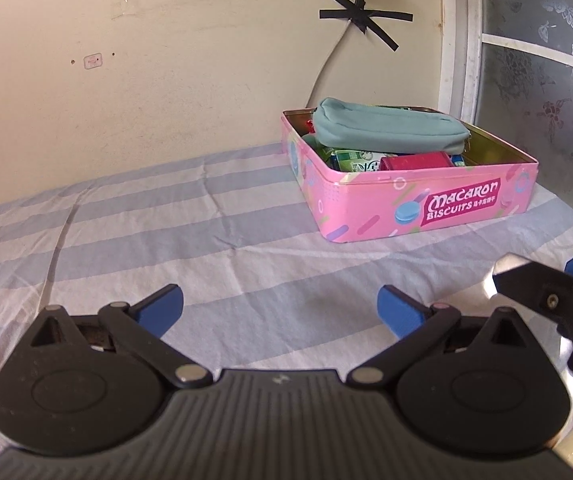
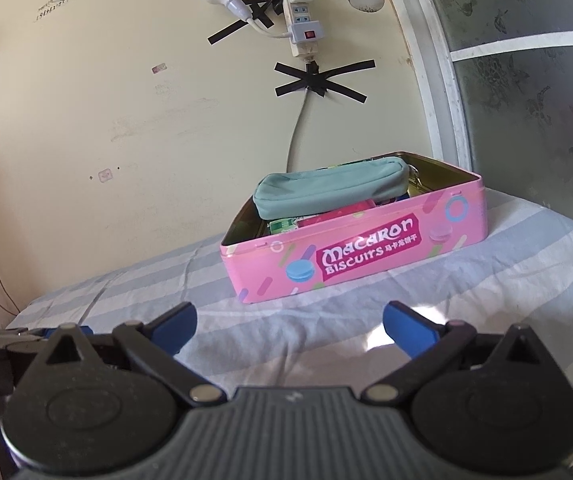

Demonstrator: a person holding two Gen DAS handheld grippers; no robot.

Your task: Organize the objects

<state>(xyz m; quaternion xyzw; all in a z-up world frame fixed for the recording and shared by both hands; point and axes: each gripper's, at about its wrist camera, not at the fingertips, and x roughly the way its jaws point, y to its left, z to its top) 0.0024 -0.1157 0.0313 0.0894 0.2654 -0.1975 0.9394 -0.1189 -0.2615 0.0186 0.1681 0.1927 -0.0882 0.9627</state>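
ahead of left hand-held gripper (image 1: pixel 280 312), pink tin (image 1: pixel 426 204), apart

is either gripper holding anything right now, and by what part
Nothing is held. The left gripper and right gripper both stand wide open over the striped sheet; the teal pouch lies in the pink tin.

cloth, tin and matt plastic

glossy printed metal tin (image 1: pixel 426 208) with bare shiny inside; soft matt fabric pouch (image 1: pixel 386 130); creased striped cotton-like sheet (image 1: pixel 166 220); ribbed matt black plastic gripper body (image 1: pixel 278 420).
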